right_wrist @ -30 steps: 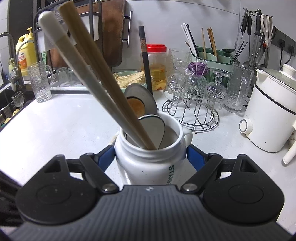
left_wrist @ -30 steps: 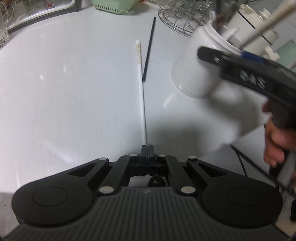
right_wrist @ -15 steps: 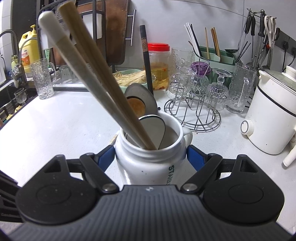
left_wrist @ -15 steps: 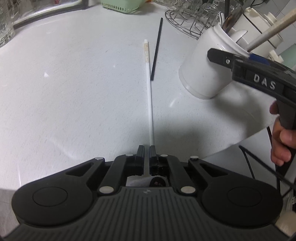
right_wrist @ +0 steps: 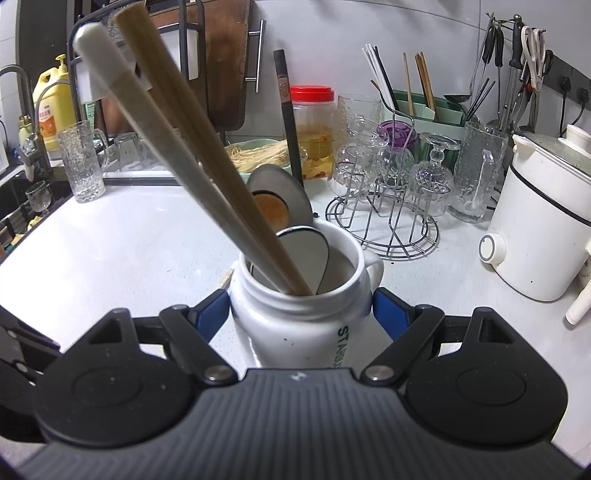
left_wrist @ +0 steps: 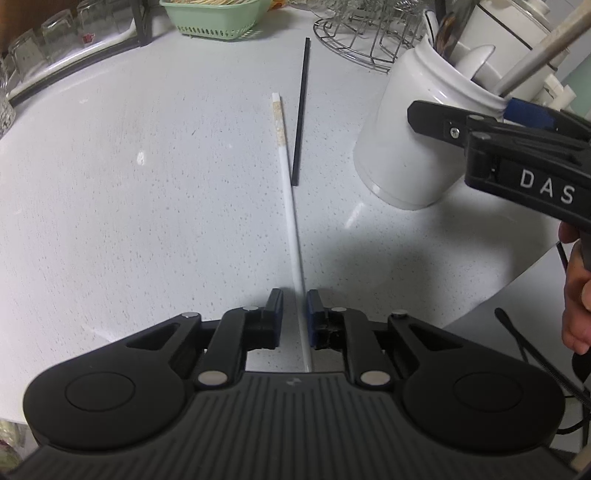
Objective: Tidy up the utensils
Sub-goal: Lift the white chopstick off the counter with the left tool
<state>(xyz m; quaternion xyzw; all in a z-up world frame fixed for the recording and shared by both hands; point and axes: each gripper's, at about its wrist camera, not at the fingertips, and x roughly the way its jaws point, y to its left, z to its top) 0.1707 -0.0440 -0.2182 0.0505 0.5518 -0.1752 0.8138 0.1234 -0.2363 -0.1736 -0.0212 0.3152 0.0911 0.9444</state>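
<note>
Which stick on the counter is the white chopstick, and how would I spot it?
Find the white ceramic mug full of utensils on the speckled white counter. Left of it lie two thin sticks side by side. The long white chopstick runs down between the left gripper's opening fingers, while its neighbour, the black chopstick, is shorter and lies farther away.

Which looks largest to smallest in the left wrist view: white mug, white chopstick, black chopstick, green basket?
1. white mug, though it sits near the camera.
2. green basket, partly cut off, so unsure.
3. white chopstick, longer.
4. black chopstick.
</note>
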